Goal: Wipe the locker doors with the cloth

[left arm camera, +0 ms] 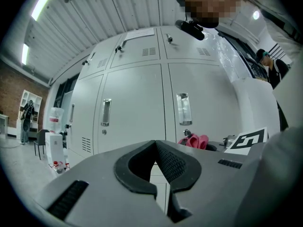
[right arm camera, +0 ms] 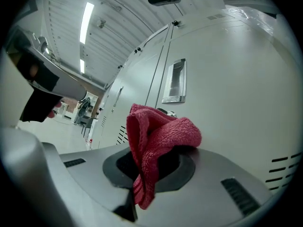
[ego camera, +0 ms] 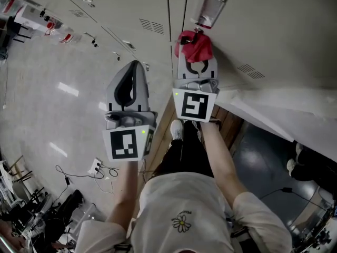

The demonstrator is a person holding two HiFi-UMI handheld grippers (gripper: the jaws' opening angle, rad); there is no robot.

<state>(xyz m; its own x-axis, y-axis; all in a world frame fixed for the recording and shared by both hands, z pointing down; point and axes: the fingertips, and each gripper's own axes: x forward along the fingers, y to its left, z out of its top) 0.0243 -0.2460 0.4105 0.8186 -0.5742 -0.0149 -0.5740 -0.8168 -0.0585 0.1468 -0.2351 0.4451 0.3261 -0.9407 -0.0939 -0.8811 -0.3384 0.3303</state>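
Observation:
A crumpled red cloth (right arm camera: 154, 143) is pinched in my right gripper (ego camera: 196, 62), whose jaws are shut on it. In the head view the red cloth (ego camera: 194, 45) sits just below a recessed metal handle (ego camera: 207, 7) of a pale grey locker door (ego camera: 274, 30). The same handle (right arm camera: 174, 81) stands beyond the cloth in the right gripper view; contact with the door cannot be told. My left gripper (ego camera: 130, 75) hangs to the left, jaws shut and empty, facing another locker door (left arm camera: 135, 108).
The locker row (ego camera: 105, 15) runs left with vents and small latches. A power strip with cables (ego camera: 95, 167) lies on the glossy floor. A water dispenser (left arm camera: 54, 131) stands far left. The person's legs and a shoe (ego camera: 177, 129) are below the grippers.

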